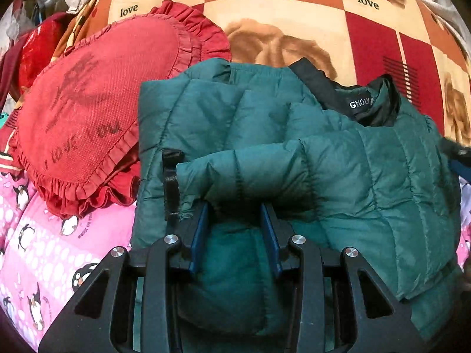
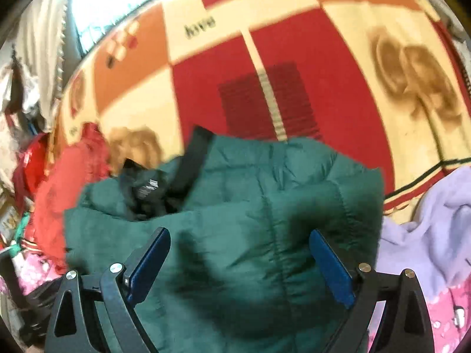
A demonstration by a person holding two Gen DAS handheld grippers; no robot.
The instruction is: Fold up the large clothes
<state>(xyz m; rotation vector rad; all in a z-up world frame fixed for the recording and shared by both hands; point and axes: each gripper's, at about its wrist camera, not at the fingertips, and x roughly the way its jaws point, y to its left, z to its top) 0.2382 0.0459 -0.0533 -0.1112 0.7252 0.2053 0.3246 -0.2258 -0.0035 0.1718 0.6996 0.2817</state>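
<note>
Green quilted jacket (image 1: 338, 158) lies bunched, black collar showing.

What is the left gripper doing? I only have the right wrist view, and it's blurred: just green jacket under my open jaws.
Observer: The left gripper looks closed on a padded fold of the green jacket.
Operator: Where is the sleeve on that side?
Observer: The sleeve lies folded across the jacket's front, with its cuff end right at the left gripper's fingertips.
Operator: Is anything crowding that side?
Observer: A red frilled pillow lies against the jacket's edge, just beside that gripper.
</note>
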